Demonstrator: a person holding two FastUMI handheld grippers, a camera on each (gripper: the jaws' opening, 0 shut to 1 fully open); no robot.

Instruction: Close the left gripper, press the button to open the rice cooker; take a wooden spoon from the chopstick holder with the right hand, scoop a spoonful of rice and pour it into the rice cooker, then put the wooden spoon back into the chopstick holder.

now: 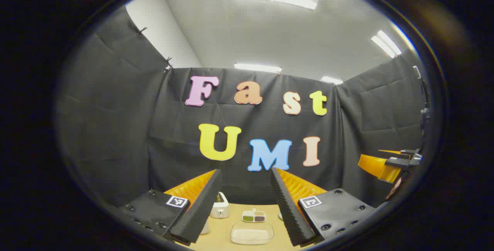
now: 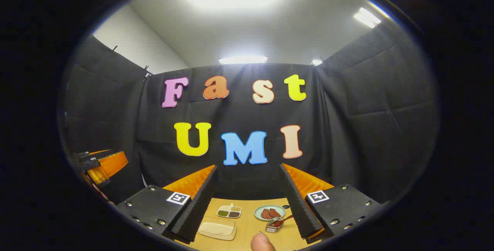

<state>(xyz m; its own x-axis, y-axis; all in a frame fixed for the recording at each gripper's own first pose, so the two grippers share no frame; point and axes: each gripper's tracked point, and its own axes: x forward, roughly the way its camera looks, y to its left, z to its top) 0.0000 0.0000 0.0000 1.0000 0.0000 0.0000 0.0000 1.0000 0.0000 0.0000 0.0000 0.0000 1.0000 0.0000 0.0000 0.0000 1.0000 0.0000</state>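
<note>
Jaws of left gripper (image 1: 246,189) and right gripper (image 2: 247,185) gape wide above table (image 2: 251,226), holding nothing; rice tray (image 2: 217,228) below.

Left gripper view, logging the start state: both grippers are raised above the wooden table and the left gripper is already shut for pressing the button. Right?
Not quite: in the left gripper view the left gripper is open, its fingers spread wide apart. Both grippers are raised above the wooden table.

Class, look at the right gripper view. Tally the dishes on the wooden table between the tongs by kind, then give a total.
Divided dish: 1
Clear box with white contents: 1
Plate: 1
Small glass bowl: 1
Total: 4
</note>
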